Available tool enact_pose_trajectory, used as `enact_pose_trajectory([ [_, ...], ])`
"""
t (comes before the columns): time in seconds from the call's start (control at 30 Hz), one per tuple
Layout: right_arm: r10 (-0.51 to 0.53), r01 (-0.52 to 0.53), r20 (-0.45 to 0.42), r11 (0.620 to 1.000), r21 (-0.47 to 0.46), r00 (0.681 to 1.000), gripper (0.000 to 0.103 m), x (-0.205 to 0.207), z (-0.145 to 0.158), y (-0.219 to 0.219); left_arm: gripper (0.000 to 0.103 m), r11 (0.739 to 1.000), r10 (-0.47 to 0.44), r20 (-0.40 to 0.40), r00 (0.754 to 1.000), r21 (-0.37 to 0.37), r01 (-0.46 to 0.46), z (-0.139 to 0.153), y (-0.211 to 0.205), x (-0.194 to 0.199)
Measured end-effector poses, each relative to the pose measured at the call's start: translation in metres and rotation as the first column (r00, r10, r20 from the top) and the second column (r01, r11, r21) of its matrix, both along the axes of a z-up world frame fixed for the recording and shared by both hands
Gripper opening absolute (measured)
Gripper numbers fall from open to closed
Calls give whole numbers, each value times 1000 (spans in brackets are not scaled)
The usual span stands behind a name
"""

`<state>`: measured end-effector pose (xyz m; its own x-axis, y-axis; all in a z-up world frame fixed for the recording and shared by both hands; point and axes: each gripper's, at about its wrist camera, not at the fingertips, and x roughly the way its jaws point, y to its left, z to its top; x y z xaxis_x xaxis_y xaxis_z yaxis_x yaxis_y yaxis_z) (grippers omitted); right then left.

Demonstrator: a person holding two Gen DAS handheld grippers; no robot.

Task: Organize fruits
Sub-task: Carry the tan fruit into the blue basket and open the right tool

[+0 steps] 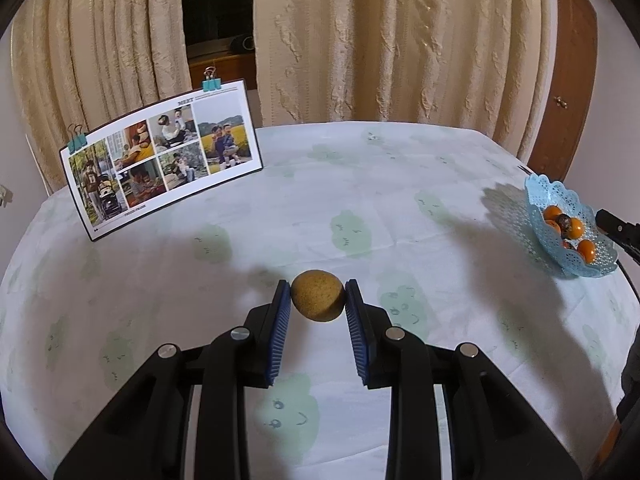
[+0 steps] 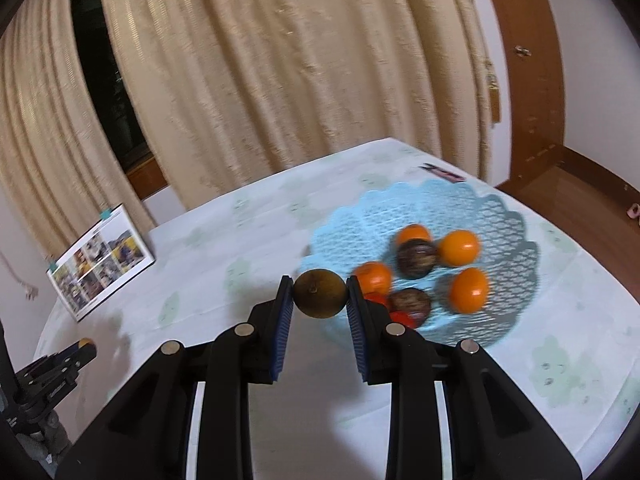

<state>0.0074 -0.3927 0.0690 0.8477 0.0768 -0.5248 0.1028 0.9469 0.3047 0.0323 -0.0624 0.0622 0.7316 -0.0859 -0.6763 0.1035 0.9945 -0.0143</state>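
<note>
Carrying fruit in both hands now — our right gripper (image 2: 320,296) is clamped on a dark olive-brown fruit (image 2: 320,294) at the near rim of the blue basket (image 2: 500,216), which already holds several orange and dark fruits. Our left gripper (image 1: 317,300) grips a tan fruit (image 1: 317,301) over the desk (image 1: 400,184), well apart from the basket — two drops left.

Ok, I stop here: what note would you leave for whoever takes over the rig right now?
Left gripper: shut on a tan round fruit, above the tablecloth.
Right gripper: shut on a dark brown-green fruit, near the blue basket.
Done: four orange fruits and two dark ones already in the basket, plus something red.
Left: drop both held fruits in.
</note>
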Motion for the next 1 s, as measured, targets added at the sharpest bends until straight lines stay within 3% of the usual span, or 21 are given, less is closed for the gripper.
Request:
enact_pose_trajectory([
  [0.5, -98, 100, -35, 993, 67, 995, 29, -8, -23, -61, 28, 997, -69, -4, 998, 25, 69, 4, -42, 1],
  [0.53, -102, 104, -35, 992, 75, 994, 31, -8, -23, -64, 28, 997, -76, -5, 997, 25, 76, 5, -45, 1],
  [0.6, -134, 135, -22, 986, 96, 991, 50, -12, -23, -70, 28, 996, -90, -6, 996, 25, 90, 6, -51, 2],
  [0.83, -244, 242, 15, 968, 67, 970, 50, -31, -27, -86, 28, 982, -190, 2, 982, 15, 190, 16, -92, 6],
  [1.0, -330, 331, 66, 944, -7, 942, 60, -47, -31, -88, 28, 962, -272, 20, 962, 16, 271, 22, -134, 11],
])
